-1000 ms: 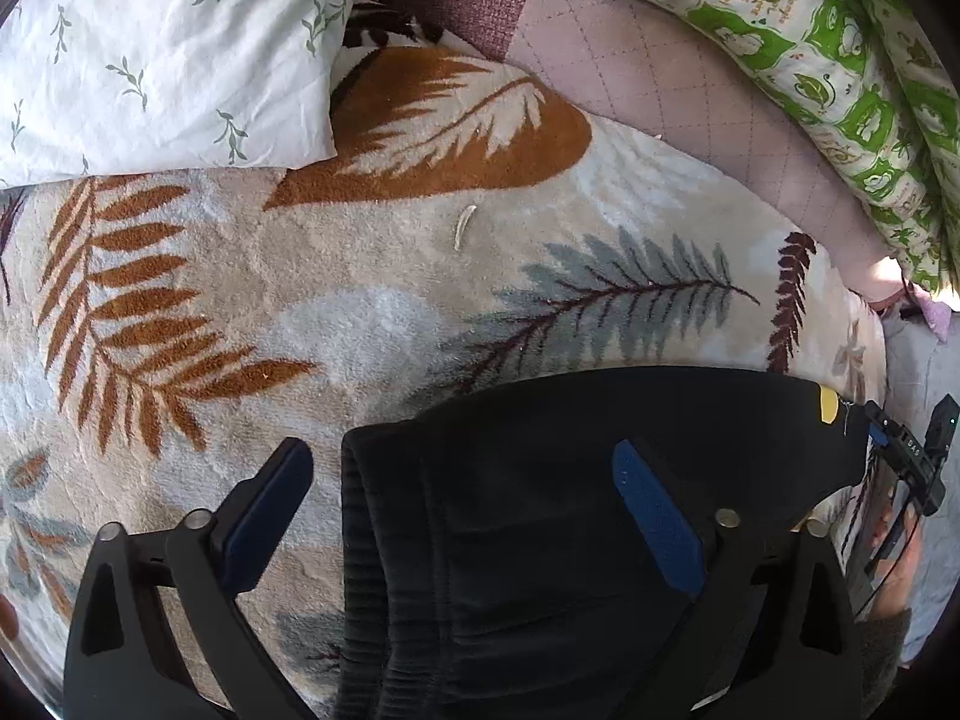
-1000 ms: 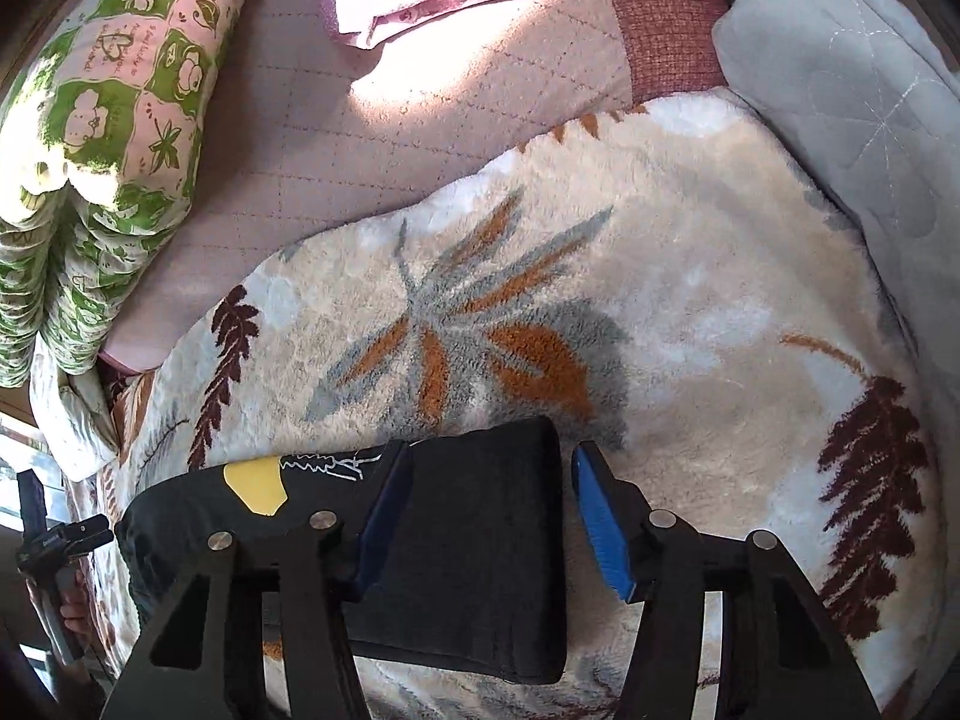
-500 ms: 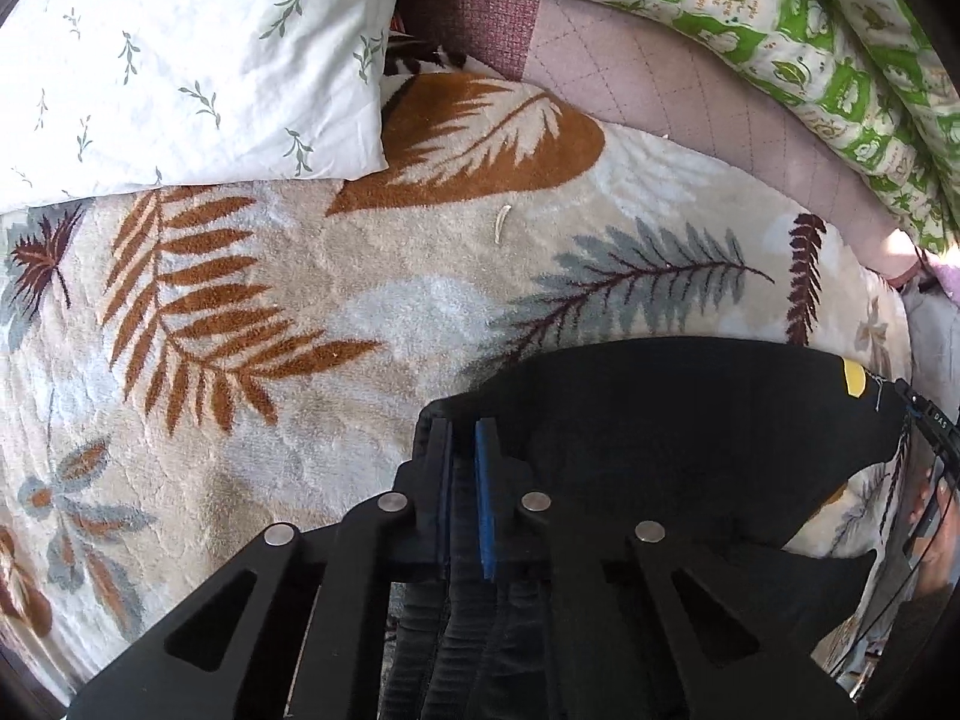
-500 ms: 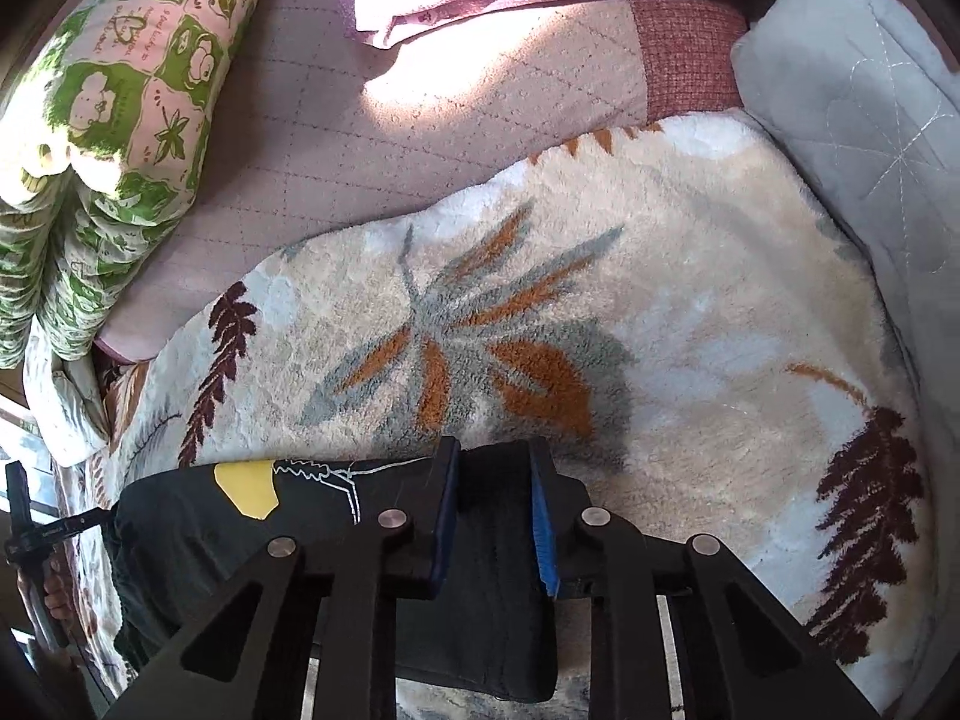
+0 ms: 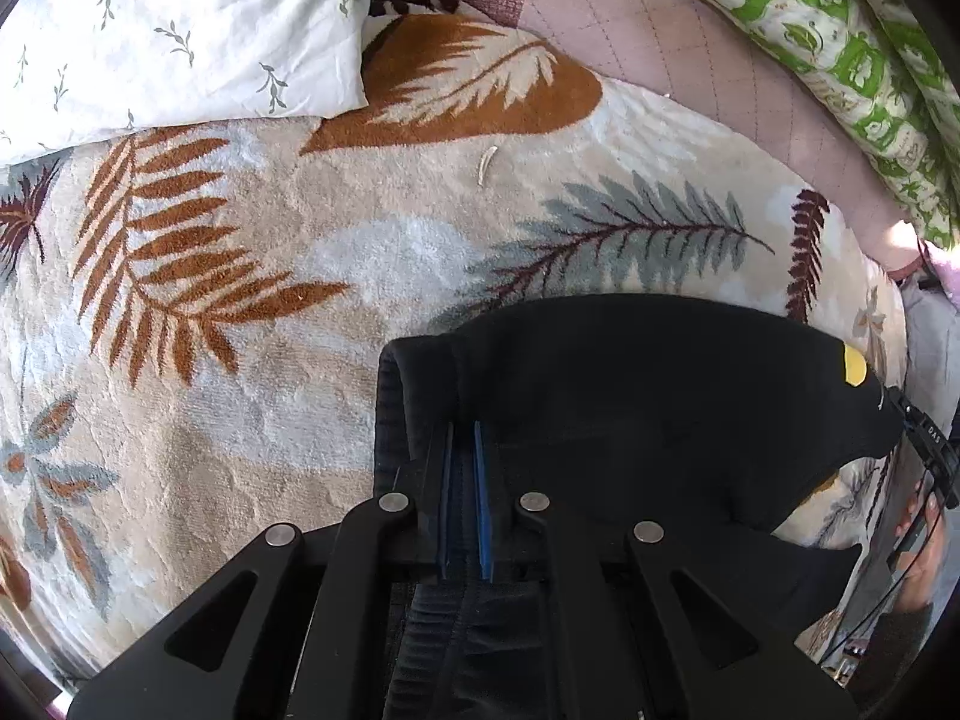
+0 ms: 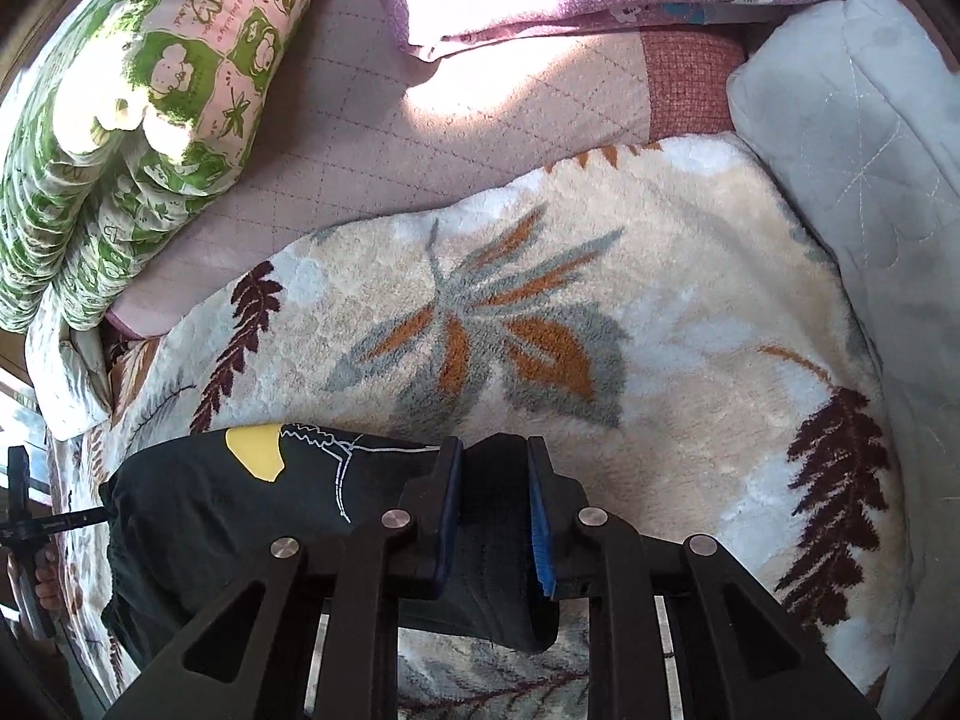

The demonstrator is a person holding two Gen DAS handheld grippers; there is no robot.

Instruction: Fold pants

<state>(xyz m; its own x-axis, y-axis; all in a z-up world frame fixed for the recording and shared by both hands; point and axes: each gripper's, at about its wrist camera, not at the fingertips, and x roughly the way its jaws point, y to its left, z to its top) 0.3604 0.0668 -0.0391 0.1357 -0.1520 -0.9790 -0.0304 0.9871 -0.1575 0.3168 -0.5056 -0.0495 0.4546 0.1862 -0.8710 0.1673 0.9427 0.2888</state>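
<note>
Both tongs have just closed on the black pants [image 5: 630,396]: the left tongs [image 5: 462,444] are clenched on the ribbed waistband, the right tongs [image 6: 495,474] grip a bunched leg end. The pants lie under and between the 2 tongs on a fleecy leaf-print blanket [image 5: 270,312]. Beyond the tongs are a white pillow [image 5: 150,30], a pink quilted sheet [image 6: 360,138], a green patterned quilt [image 6: 120,120] and a grey quilt [image 6: 870,150].
</note>
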